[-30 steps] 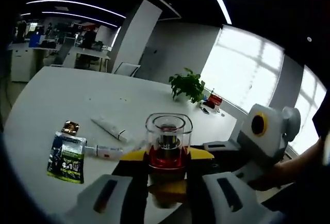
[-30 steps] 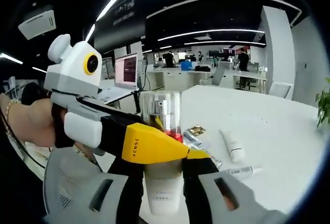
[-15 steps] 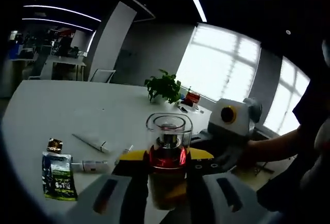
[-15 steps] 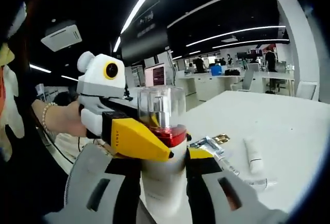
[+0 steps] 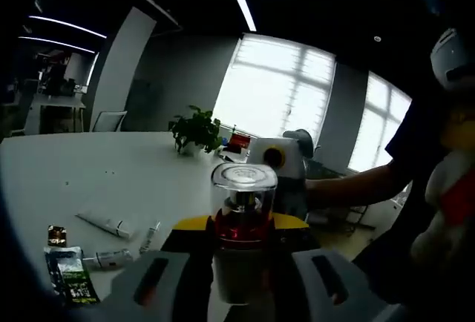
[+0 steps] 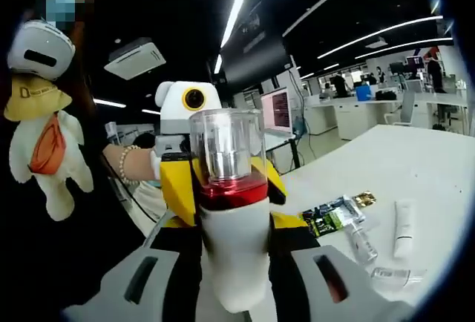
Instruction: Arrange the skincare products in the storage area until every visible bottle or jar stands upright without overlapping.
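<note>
1. Both grippers hold the same pump bottle. In the right gripper view the right gripper has its fingers clamped on the white body, and the left gripper grips with yellow fingertips at the red collar under the clear cap.
2. In the left gripper view the left gripper is closed on that collar, with the right gripper just beyond the bottle, held by a hand.
3. Over the last second the background in both views has swung: the potted plant now sits to the left of the fingers, and the tubes and sachet have slid lower left. This is camera motion; the bottle has stayed upright between the fingers throughout.
4. The bottle seems to be held off the white table, though its base is hidden.
5. Judgement: it is being carried or handed over, not yet set down, so the arranging remains unfinished.
</note>
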Demonstrator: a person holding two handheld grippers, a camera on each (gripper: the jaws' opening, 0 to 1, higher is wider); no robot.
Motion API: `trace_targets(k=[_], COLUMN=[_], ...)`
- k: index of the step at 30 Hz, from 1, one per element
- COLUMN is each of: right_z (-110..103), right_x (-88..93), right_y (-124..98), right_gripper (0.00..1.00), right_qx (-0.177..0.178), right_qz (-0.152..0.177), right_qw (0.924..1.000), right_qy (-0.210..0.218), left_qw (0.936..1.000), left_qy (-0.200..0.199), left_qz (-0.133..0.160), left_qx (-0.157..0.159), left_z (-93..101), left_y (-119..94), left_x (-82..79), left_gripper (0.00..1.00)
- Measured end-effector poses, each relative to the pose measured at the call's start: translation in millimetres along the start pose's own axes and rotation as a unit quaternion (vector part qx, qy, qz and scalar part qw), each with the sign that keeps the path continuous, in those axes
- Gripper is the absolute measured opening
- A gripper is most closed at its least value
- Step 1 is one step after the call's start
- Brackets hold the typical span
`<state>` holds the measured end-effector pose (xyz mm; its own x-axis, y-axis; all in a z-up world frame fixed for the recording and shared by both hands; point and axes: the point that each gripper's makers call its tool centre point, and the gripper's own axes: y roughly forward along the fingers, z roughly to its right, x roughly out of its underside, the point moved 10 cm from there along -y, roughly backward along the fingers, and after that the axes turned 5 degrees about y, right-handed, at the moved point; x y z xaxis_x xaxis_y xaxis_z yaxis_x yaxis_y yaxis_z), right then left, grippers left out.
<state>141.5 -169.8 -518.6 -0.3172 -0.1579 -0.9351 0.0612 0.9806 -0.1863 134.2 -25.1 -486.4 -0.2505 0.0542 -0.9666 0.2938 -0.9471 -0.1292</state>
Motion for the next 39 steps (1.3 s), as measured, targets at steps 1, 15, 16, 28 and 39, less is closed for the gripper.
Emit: trace_targets(k=[1,15,16,28,39], right_z=[0,2,3,16,29], right_x=[0.3,19.9,21.4,41.3,60.8], right_y=[-1,-3,-4,-5,-7], right_gripper=[0.33,0.32,0.32,0.32,0.32], right_qx=[0.0,0.046,0.048,0.082,0.109], right_qz=[-0.005,-0.04,-0.041,-0.059,-0.082], right_qw=[1.0,0.9965,0.9964,0.9927,0.988], right_qy=[-0.007,-0.057,-0.057,-0.066,-0.074], left_qw=[1.0,0.9952,0.9949,0.9927,0.9908], left_qy=[0.001,0.071,0.072,0.076,0.075], left_qz=[-0.001,-0.065,-0.068,-0.091,-0.108], left_qx=[0.002,0.018,0.018,0.02,0.032], left_z=[0.6,1.2,0.2,-8.6,-20.1], left_y=[1,20,21,29,45], left_x=[0.5,14.9,16.2,33.0,51.7], left_gripper=[0.22,0.23,0.23,0.23,0.23])
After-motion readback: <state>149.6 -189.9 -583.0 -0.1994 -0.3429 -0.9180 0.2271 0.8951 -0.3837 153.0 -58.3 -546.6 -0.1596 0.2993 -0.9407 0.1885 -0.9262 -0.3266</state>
